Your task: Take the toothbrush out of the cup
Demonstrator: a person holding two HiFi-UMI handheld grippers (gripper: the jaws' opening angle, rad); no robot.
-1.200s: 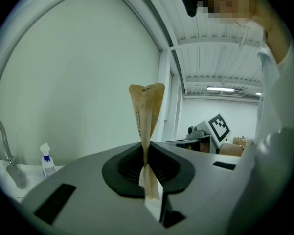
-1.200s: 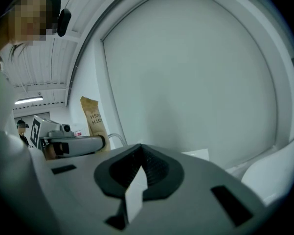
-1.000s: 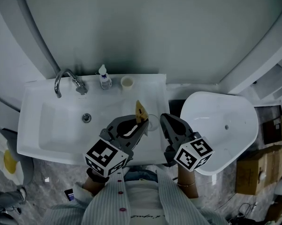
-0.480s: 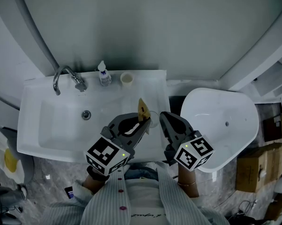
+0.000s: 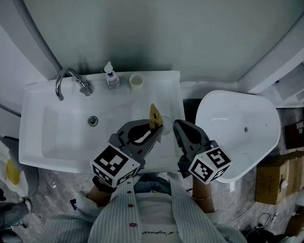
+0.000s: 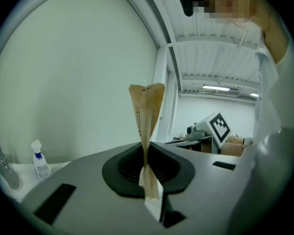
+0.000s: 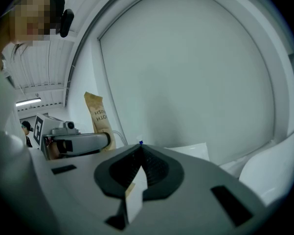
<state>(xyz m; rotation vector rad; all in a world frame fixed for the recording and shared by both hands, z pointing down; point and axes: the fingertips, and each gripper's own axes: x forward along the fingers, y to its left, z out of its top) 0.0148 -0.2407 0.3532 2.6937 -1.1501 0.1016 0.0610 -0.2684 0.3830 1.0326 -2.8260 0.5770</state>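
Toothbrush point(image 5: 154, 116), sealed in a brown paper packet, stands upright just below the centre of the head view, above the right-hand flat of the white sink point(image 5: 50, 135). The left gripper point(image 5: 154, 130) has its jaws pinching the packet; in the left gripper view the packet point(image 6: 147, 116) rises straight up out of the pressed jaws point(image 6: 146, 151), its crimped top flaring wide above them. The right gripper point(image 5: 178, 128) sits just right of the left one, apart from the packet, and its own view shows its jaws point(image 7: 139, 148) pressed together with nothing between them. That same view shows the packet point(image 7: 99, 119) at centre left, held by the left gripper point(image 7: 80, 143).

A clear cup point(image 5: 166, 121) shows faintly, just right of the packet and between the two grippers; whether the packet's lower end is inside it cannot be told.

Surroundings: along the sink's back ledge, at upper left of the head view, stand a chrome faucet point(image 5: 66, 82), a small spray bottle point(image 5: 110, 76) with a blue label, and a small cream cup point(image 5: 136, 80), all well apart from the grippers. The spray bottle point(image 6: 40, 161) also shows at lower left of the left gripper view. The drain point(image 5: 93, 120) lies in the basin, left of the grippers. A white bowl-shaped fixture point(image 5: 237, 135) fills the right of the head view, with cardboard boxes point(image 5: 280, 178) on the floor at its lower right. The person's striped shirt point(image 5: 141, 211) fills the bottom centre. Nothing stands above the packet.
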